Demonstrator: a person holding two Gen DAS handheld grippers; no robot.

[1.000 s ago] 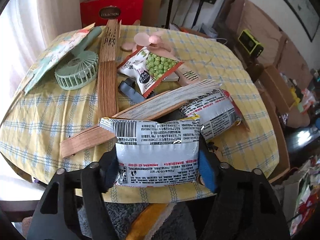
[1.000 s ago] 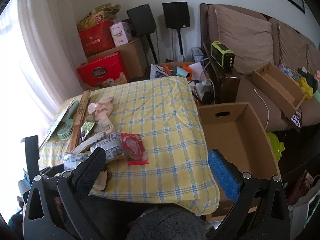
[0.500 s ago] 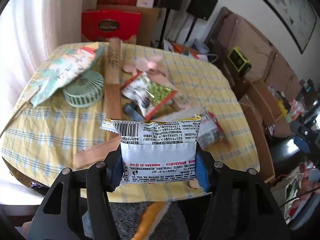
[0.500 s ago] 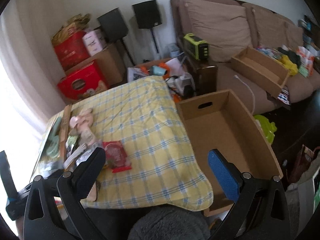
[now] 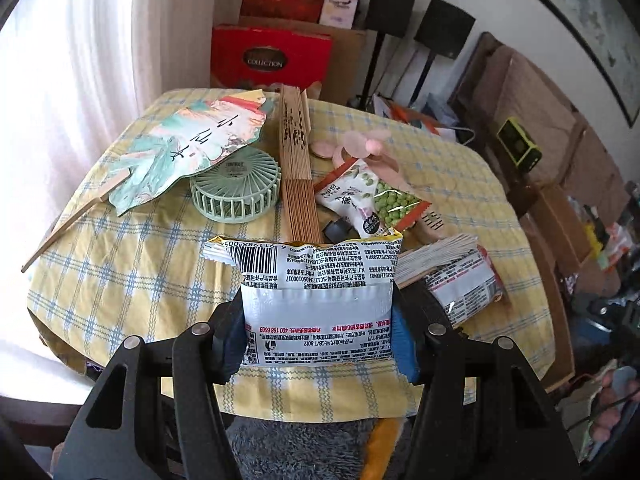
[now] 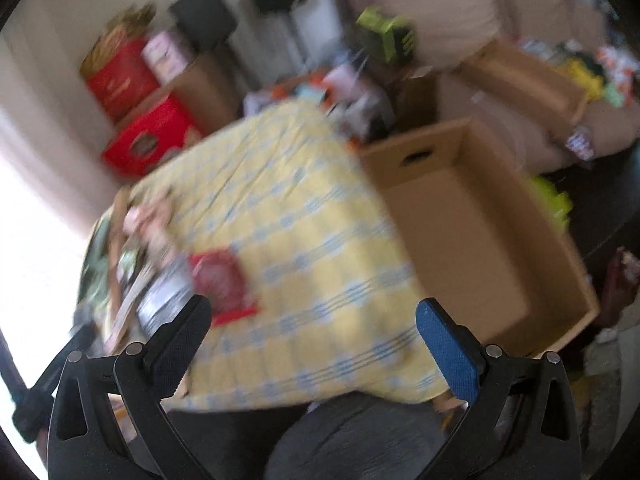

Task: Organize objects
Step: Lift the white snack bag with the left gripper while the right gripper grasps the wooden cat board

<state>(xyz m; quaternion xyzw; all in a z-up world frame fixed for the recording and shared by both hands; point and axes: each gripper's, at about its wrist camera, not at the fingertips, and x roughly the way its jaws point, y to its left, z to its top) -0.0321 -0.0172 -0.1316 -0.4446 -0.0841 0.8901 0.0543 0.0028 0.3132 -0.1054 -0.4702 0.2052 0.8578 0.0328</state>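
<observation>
Snack packet point(image 5: 316, 304) clamped in left gripper point(image 5: 318, 332) above checked tablecloth point(image 5: 120, 272); right gripper point(image 6: 312, 328) fingers apart, empty. Cardboard box point(image 6: 472, 240) beside table, nothing visible inside.

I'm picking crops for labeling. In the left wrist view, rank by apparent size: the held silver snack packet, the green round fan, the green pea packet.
1. silver snack packet, though nearness to the camera inflates it
2. green round fan
3. green pea packet, close to the fan

Blurred red packet point(image 6: 219, 280), perhaps a snack.
</observation>
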